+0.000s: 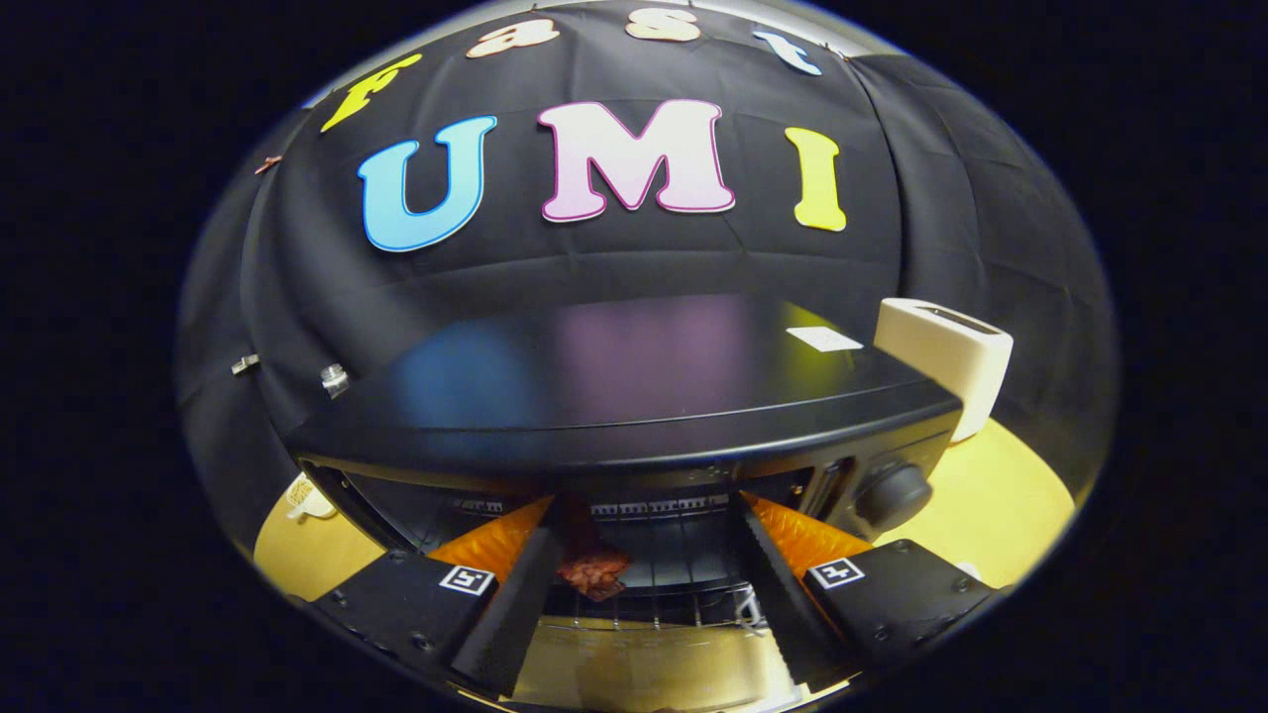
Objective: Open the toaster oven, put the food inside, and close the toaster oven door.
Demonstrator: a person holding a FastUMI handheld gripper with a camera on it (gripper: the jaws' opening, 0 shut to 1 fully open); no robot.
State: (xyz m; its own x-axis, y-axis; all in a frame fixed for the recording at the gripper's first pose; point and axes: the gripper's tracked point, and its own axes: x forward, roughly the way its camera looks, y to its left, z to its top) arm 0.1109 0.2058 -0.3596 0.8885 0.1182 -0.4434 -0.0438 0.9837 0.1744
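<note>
Your claw (644, 540) was released, its two fingers (520, 584) spread wide apart and pressing on nothing. They reached toward the open mouth of the black toaster oven (634, 396), which stood on the yellow surface (991, 495). The food (592, 572) (a small reddish-brown piece) lay on the wire rack (674, 574) inside the oven, just beside your left finger and apart from the right one; I could not tell if the left finger touched it. The oven door (634, 663) was down, lying flat below the fingers. A round knob (895, 495) sat on the oven's right side. A white box (946, 356) stood behind the oven's right corner.
</note>
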